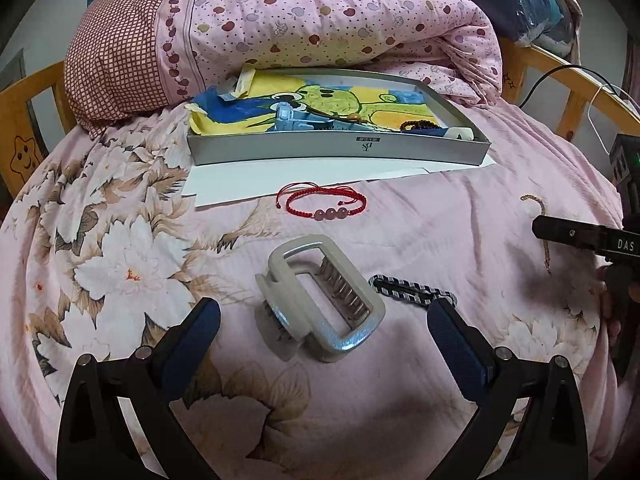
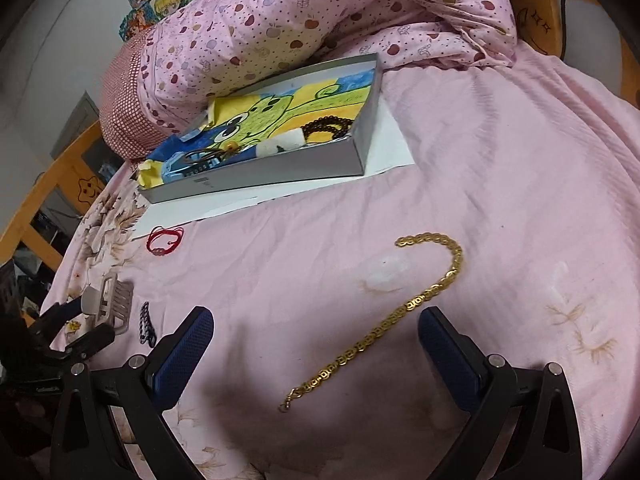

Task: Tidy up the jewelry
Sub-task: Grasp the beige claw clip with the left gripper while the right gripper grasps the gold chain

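A grey hair claw clip (image 1: 318, 298) lies on the pink bedsheet between the fingers of my open left gripper (image 1: 324, 316). A black-and-white braided band (image 1: 412, 290) lies just right of it. A red cord bracelet (image 1: 324, 204) with pink beads lies further back. A gold chain (image 2: 384, 324) lies on the sheet between the fingers of my open right gripper (image 2: 316, 332). A shallow grey box (image 1: 336, 148) at the back holds a frog drawing, a dark bead bracelet (image 1: 420, 124) and other pieces. The clip (image 2: 110, 304) and the box (image 2: 280, 168) also show in the right wrist view.
White paper (image 1: 304, 178) lies under the box. A rolled pink quilt (image 1: 300, 24) sits behind it. A wooden bed rail (image 1: 568, 92) with cables runs along the right. The right gripper's body (image 1: 592, 240) shows at the right edge of the left wrist view.
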